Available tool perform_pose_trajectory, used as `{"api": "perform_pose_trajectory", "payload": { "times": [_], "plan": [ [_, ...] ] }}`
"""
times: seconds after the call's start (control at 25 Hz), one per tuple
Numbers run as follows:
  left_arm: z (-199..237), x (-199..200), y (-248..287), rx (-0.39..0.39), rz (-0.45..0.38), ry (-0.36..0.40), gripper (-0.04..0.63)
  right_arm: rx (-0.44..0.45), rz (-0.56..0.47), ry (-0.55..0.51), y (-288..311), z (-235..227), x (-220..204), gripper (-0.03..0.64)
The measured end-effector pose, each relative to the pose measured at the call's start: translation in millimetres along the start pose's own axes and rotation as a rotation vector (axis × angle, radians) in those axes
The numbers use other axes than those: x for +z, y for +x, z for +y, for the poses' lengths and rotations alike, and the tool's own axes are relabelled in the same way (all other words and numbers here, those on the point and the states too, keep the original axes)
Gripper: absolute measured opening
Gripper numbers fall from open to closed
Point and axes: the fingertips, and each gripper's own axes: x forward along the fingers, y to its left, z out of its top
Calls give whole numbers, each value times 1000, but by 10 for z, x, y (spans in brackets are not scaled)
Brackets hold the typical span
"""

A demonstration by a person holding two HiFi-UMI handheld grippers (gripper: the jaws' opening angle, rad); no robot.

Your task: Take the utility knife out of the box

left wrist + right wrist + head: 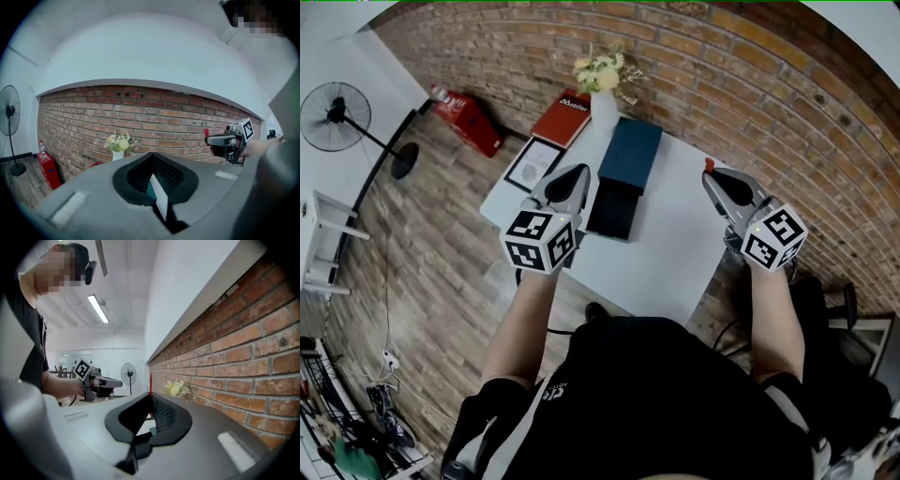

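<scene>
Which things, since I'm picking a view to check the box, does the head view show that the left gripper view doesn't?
Only the head view: the dark blue box whole on the white table, and the framed picture. Only the left gripper view: the white band of wall above the brick wall. Both: the right gripper with a thin red thing in its jaws, likely the utility knife, the flowers, the fan, the fire extinguisher.

The head camera is looking steeply down. The 2 gripper cameras are facing level, sharing the red brick wall.
</scene>
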Motion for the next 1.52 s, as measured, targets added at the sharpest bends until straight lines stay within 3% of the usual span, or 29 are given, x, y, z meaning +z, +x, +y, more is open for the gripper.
{"api": "perform_pose_trajectory", "payload": {
  "times": [0.28, 0.56, 0.8, 1.52],
  "plan": [
    [-1, 207, -71, -22, -62, 16, 6, -44, -89, -41, -185, 131, 258, 11],
    [25, 26, -176, 10, -58, 4, 6, -124, -87, 57, -359, 123, -85, 11],
    [79, -172, -270, 22, -18, -5, 6, -180, -38, 30, -345, 87, -264, 9],
    [101, -175, -383, 20, -24, -20, 6, -135, -42, 27, -130, 274, -88, 9]
  ]
}}
